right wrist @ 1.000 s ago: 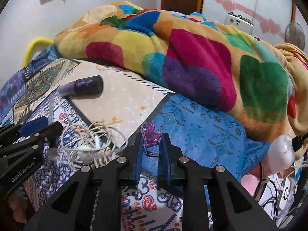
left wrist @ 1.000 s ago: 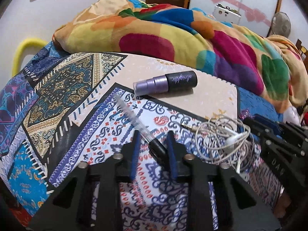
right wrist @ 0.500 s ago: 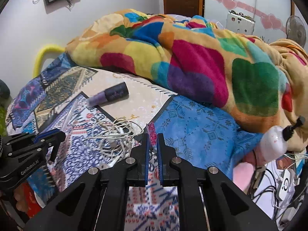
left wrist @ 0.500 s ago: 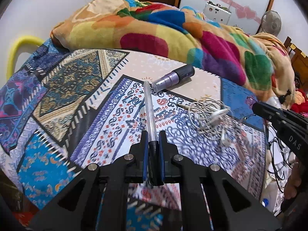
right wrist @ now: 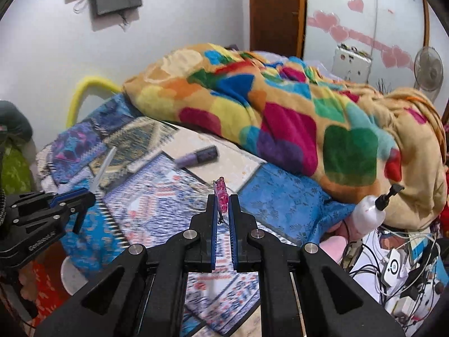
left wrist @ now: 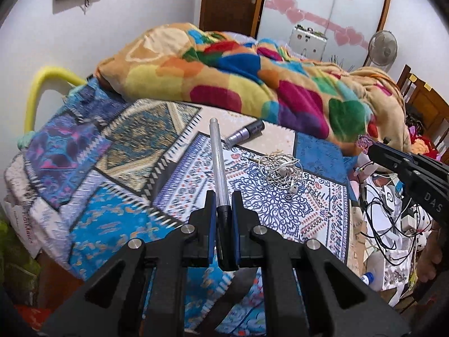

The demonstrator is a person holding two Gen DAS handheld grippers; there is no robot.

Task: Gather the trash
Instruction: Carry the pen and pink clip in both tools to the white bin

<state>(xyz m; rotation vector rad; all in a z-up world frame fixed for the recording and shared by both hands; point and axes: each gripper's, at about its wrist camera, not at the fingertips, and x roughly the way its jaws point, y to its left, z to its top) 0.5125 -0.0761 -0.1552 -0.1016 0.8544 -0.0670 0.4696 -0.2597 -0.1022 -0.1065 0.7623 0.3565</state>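
Your left gripper (left wrist: 223,210) pinches a clear pen (left wrist: 217,163) w/ black cap, pointing up. Right gripper (right wrist: 222,210) clamps a pink patterned wrapper (right wrist: 220,193).

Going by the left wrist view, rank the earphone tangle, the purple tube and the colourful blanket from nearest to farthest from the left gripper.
From the left gripper, which is holding a clear pen:
1. Earphone tangle, ahead and right, on the bedsheet.
2. Purple tube, farther up the bed.
3. Colourful blanket, heaped at the back.
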